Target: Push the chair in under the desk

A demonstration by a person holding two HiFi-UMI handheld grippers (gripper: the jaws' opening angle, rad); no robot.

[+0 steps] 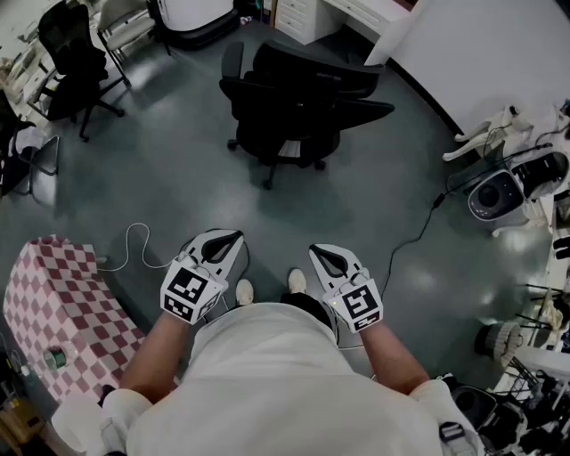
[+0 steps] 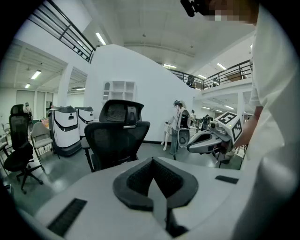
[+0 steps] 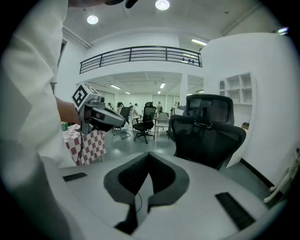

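Looking down in the head view, I judge the task not yet begun. The black chair [image 1: 294, 98] stands free on the grey floor [image 1: 178, 187], well apart from me. It is near the white surface [image 1: 370, 11] at the far side, but not under it. My left tongs [image 1: 223, 242] and right tongs [image 1: 326, 258] hang before my body and touch nothing.

In the left gripper view the jaws are pressed together and empty, with the chair's back ahead. In the right gripper view the jaws are also together, with nothing between them. All the pushing is left to do.
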